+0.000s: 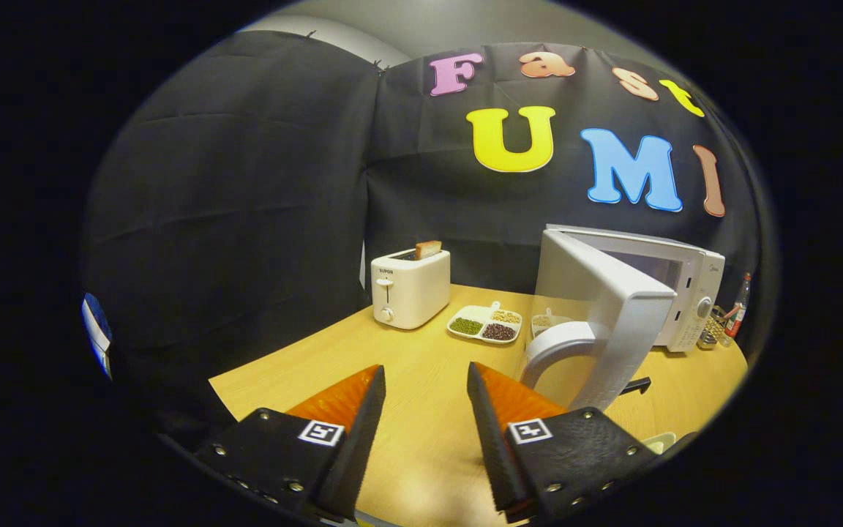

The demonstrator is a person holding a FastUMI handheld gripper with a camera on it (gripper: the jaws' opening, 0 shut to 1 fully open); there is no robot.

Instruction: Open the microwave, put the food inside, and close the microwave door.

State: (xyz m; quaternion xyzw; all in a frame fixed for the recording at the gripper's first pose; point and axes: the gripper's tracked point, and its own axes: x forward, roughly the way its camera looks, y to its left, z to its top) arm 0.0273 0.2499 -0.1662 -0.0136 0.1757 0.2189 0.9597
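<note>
The white microwave [688,293] stands on the right side of the wooden table [421,432]. Its door [612,315] is swung wide open toward me, and the curved white handle [557,348] sits just ahead of my right finger. My gripper [425,368] is open, holding nothing, with only bare tabletop between the orange-and-black fingers [348,410]. A pale rim of some dish [659,441] peeks out to the right of the right finger; I cannot tell what it holds. The door hides most of the microwave's cavity.
A white toaster [409,288] with a slice of bread [428,249] stands at the back of the table. Beside it lies a divided plate of beans [486,323], then a small dish [546,322] behind the door. A black handle [637,384] pokes out below the door. Bottles [736,307] stand right of the microwave.
</note>
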